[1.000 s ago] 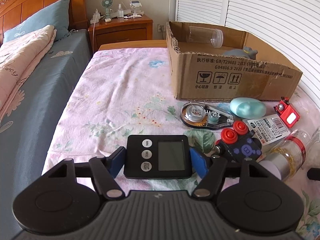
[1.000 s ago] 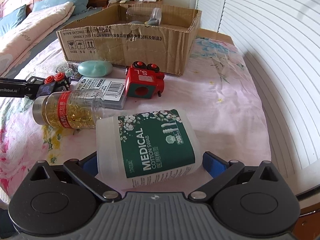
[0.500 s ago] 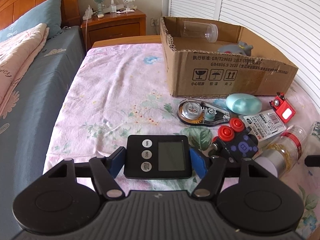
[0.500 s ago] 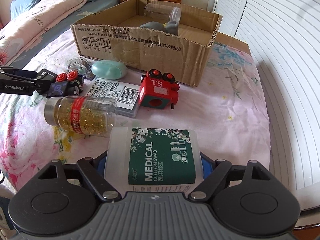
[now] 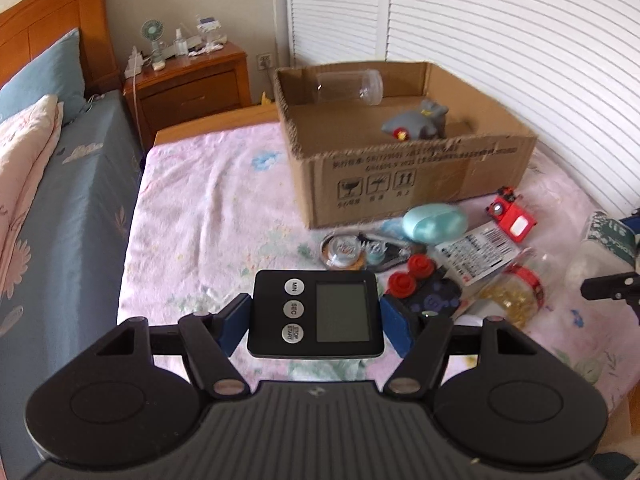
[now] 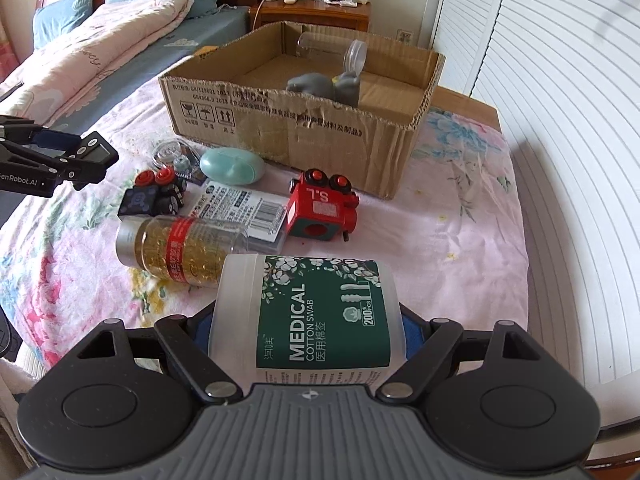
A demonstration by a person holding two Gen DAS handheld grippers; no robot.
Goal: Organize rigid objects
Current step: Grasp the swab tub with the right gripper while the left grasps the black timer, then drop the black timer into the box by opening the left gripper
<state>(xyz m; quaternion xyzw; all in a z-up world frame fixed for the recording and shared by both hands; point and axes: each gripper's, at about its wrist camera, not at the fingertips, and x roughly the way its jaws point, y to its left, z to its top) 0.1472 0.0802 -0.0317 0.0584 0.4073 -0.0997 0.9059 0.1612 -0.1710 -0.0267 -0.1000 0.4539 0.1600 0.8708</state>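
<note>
Left tool [image 5: 316,318] grips timer [image 5: 316,314] above floral bedspread [image 5: 200,216].

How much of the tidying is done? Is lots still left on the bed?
Done: a clear jar and grey toy lie in the box. In hand: left tool grips the timer, right tool the cotton swab tub. Left: red toy, capsule bottle, several more.

Left wrist view: printing on the cardboard box [image 5: 408,178] front is blurred, unreadable. The cotton swab jar [image 5: 604,248], right of the box, is cut by the frame edge. Right wrist view: the box's near wall hides the grey toy's [image 6: 324,87] underside; nightstand items behind the box too small to identify.
</note>
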